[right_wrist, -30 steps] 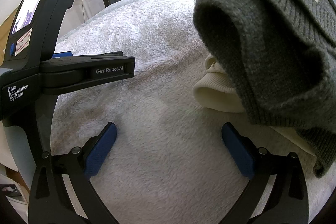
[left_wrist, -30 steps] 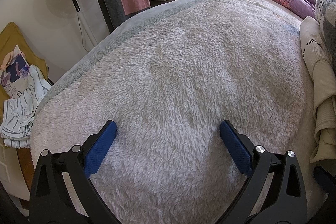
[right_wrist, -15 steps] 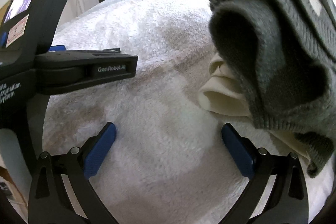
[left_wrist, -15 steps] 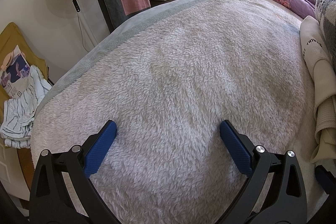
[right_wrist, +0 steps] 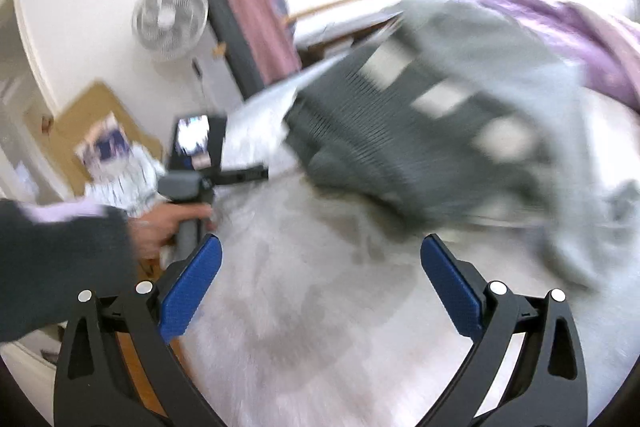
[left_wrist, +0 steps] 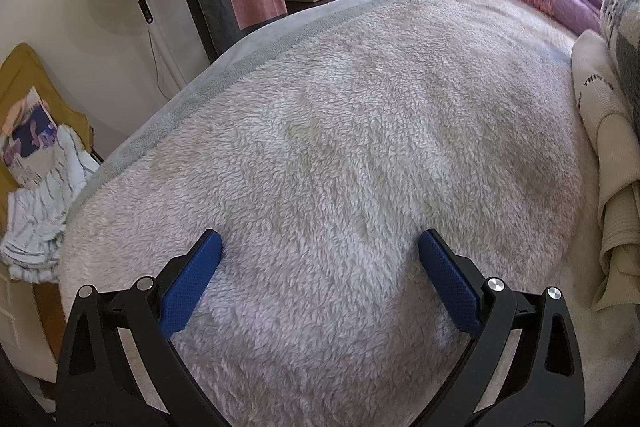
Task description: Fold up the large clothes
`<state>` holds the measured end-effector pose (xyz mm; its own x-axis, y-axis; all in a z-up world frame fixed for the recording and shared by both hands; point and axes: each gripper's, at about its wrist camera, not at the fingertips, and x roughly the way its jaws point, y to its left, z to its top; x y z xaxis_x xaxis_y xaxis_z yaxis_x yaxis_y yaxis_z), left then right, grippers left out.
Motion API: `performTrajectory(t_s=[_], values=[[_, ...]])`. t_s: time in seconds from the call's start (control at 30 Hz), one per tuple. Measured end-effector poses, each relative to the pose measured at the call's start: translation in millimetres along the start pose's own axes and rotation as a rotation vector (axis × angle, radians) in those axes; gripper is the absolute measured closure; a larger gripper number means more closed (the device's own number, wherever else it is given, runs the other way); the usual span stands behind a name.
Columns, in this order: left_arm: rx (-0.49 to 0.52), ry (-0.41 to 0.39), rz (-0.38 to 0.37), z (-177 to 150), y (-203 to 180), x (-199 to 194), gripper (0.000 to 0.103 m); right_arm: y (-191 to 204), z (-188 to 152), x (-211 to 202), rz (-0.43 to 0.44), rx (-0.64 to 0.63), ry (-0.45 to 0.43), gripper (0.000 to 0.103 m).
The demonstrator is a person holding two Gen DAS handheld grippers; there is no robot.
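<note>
Blue-padded right tool [right_wrist: 320, 259] is spread wide, nothing in it. Grey knit sweater [right_wrist: 420, 135] sits blurred beyond it on the fleecy bed [right_wrist: 320, 307], long axis slanting down toward the right. Left tool [left_wrist: 320, 255] is released too, over the bed's bare middle, cream garment [left_wrist: 600, 131] at the right edge.

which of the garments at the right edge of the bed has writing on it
The cream garment, with dark lettering on its fold; the grey-and-white knit lying over it shows only a blocky pattern.
</note>
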<state>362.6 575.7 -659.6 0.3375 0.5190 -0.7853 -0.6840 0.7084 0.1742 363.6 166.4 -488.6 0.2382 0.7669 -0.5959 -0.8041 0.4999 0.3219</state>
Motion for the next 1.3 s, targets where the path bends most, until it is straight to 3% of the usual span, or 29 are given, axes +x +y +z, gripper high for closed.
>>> performTrajectory(t_s=[0.1, 0.2, 0.3, 0.4, 0.57, 0.63, 0.7, 0.8, 0.93, 1.03, 1.13, 1.3], values=[[0.043, 0.036, -0.01, 2.3, 1.8, -10.8, 0.005, -32.1, 10.5, -83.2, -0.037, 0.105, -0.058, 0.007], [0.079, 0.005, -0.047, -4.0, 6.9, -52.6, 0.005, -50.9, 24.2, -178.1, -0.17, 0.194, -0.158, 0.007], [0.096, -0.062, -0.144, -6.5, 20.8, -129.9, 0.005, -39.9, 37.5, -271.9, -0.288, 0.205, -0.275, 0.007], [0.082, -0.125, -0.234, -8.0, 43.6, -226.9, 0.005, -18.3, 46.3, -350.6, -0.311, 0.228, -0.389, 0.007], [0.033, -0.187, -0.397, -1.2, 68.3, -372.0, 0.005, 18.2, 56.9, -480.9, -0.169, 0.367, -0.665, 0.007], [-0.001, -0.213, -0.465, 3.7, 71.6, -427.7, 0.005, 25.7, 58.8, -535.2, -0.036, 0.42, -0.771, 0.007], [-0.002, -0.295, -0.493, 7.7, 73.9, -487.2, 0.005, 31.6, 57.7, -585.9, 0.111, 0.445, -0.863, 0.007], [-0.002, -0.379, -0.555, 13.0, 73.5, -563.9, 0.005, 47.2, 52.5, -661.8, 0.231, 0.422, -0.981, 0.007], [0.021, -0.48, -0.596, 5.6, 71.9, -661.8, 0.005, 64.9, 45.1, -745.8, 0.25, 0.367, -1.018, 0.007], [0.006, -0.558, -0.599, -14.8, 69.4, -741.1, 0.005, 80.4, 28.4, -805.0, 0.204, 0.338, -1.008, 0.007], [0.023, -0.594, -0.625, -29.6, 61.6, -803.6, 0.005, 97.9, 7.1, -857.0, 0.049, 0.336, -0.986, 0.007], [0.037, -0.566, -0.66, -52.2, 34.7, -891.7, 0.005, 133.1, -11.4, -888.4, -0.326, 0.341, -0.781, 0.007]])
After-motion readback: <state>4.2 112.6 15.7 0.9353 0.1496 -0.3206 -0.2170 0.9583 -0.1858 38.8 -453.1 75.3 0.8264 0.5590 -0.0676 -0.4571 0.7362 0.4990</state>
